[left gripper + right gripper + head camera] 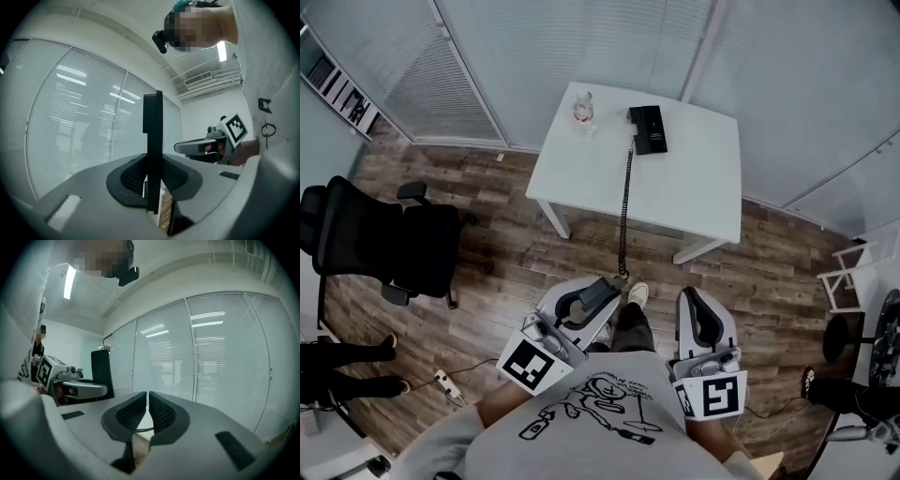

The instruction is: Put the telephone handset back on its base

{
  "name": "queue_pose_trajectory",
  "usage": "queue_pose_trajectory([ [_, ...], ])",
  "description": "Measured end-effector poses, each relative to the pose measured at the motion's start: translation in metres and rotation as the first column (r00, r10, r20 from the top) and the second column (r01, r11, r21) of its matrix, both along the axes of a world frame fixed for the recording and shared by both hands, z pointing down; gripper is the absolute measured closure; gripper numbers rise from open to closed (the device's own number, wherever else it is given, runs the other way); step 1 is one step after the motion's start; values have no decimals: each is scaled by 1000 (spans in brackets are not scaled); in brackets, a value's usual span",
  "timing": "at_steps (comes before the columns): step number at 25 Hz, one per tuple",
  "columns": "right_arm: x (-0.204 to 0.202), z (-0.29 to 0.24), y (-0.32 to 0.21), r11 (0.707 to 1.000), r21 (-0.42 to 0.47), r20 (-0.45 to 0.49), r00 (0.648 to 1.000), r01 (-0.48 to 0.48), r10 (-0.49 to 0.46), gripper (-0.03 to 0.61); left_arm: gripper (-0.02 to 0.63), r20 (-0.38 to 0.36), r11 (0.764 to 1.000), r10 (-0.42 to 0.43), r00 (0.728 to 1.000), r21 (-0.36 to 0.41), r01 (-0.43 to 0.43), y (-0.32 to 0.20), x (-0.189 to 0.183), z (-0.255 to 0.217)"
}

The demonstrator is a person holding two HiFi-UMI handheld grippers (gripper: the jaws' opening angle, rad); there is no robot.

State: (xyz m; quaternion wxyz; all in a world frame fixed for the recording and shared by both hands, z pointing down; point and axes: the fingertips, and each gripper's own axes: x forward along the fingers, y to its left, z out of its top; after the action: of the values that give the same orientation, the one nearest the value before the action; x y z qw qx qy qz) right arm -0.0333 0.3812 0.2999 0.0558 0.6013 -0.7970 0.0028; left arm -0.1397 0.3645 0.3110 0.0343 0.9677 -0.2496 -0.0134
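The black telephone base (648, 128) lies near the far edge of the white table (698, 183). Its coiled cord (625, 206) hangs off the table's front edge down to the handset (592, 296). My left gripper (600, 289) is shut on that handset, well short of the table and over the wooden floor. In the left gripper view the handset (153, 131) stands upright as a thin black slab between the pads of the left gripper (153, 180). My right gripper (696, 302) is beside it, shut and empty; in its own view the right gripper (147, 411) has its pads together.
A clear bottle (583, 110) stands on the table left of the base. A black office chair (389, 246) is at the left, with a person's legs (347, 367) and a power strip (445, 382) below it. A white rack (848, 274) stands at the right. Glass walls with blinds lie behind the table.
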Motion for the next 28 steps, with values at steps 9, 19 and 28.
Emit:
queue_pose_trajectory([
  [9, 55, 8, -68, 1000, -13, 25, 1000, 9, -9, 565, 540, 30, 1000, -4, 1000, -20, 4, -64, 55, 9],
  [19, 131, 18, -141, 999, -37, 66, 998, 20, -17, 565, 540, 81, 998, -9, 997, -56, 14, -134, 125, 21],
  [28, 182, 17, -175, 999, -33, 76, 997, 28, -25, 565, 541, 94, 998, -19, 995, -66, 25, -165, 175, 22],
])
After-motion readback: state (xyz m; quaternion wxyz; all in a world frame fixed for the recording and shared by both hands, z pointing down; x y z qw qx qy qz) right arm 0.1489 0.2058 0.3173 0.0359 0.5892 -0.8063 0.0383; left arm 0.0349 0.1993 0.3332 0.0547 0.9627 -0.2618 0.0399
